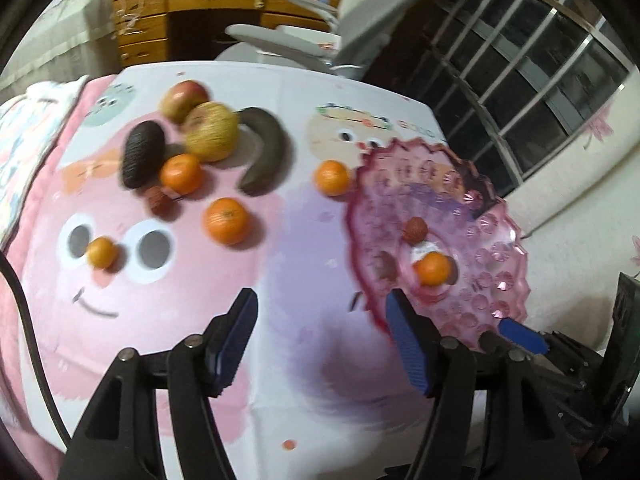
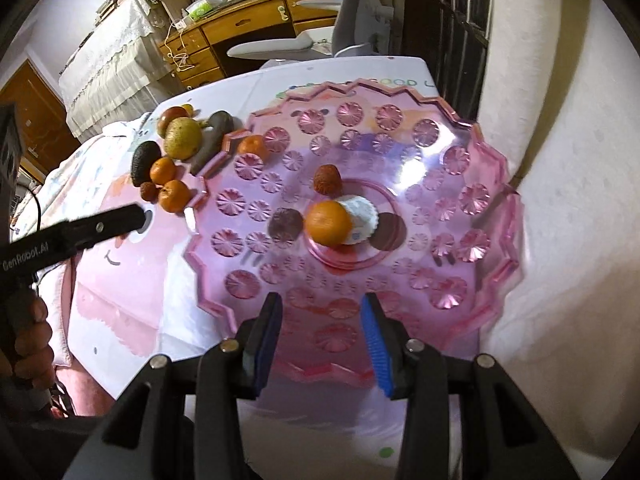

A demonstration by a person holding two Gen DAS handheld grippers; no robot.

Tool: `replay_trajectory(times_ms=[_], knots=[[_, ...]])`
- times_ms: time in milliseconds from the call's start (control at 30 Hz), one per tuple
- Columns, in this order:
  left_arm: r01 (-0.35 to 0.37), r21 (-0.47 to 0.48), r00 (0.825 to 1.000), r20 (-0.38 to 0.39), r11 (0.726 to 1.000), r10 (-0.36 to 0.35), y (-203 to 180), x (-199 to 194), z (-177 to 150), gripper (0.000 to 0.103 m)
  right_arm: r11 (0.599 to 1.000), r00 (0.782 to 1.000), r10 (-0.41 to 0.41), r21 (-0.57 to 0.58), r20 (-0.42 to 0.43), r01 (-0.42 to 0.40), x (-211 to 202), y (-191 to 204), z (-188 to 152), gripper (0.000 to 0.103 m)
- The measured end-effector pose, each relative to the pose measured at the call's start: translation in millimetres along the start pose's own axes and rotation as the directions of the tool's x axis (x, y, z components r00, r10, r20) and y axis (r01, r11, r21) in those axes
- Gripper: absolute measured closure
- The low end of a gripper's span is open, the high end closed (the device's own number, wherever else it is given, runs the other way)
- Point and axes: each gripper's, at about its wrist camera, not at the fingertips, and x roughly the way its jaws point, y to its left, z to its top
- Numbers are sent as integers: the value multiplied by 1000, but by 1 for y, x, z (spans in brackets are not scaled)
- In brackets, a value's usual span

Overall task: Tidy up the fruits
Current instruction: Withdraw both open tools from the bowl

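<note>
A pink glass plate (image 2: 472, 152) holds one orange (image 2: 329, 223) and a red lychee (image 2: 327, 179); the plate (image 1: 496, 256) also shows at the right of the left wrist view. My right gripper (image 2: 322, 344) is open and empty over the plate's near rim. My left gripper (image 1: 322, 340) is open and empty above the cloth, left of the plate. On the cloth lie several oranges (image 1: 226, 221), two apples (image 1: 212, 131), an avocado (image 1: 143, 154), a dark banana (image 1: 266, 156) and a lychee (image 1: 160, 204).
The table has a pink cartoon cloth (image 1: 180, 360). A white wall (image 2: 568, 200) is close on the right. A grey office chair (image 1: 360, 28) and a wooden desk (image 1: 192, 12) stand behind the table. The left gripper's arm (image 2: 76, 236) reaches in from the left.
</note>
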Motion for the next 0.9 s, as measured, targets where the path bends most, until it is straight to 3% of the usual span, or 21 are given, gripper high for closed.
replay_trajectory(times_ms=[233, 600, 900], knots=[[-58, -55, 998, -1, 997, 58, 52, -23, -17, 36, 999, 999, 31, 11, 9, -31, -1, 29, 2, 62], [-80, -83, 997, -19, 993, 78, 126, -52, -24, 31, 997, 996, 75, 21, 54, -77, -4, 95, 3, 62], [-89, 31, 996, -23, 996, 90, 166, -54, -2, 19, 997, 995, 50, 54, 82, -55, 8, 150, 9, 62]])
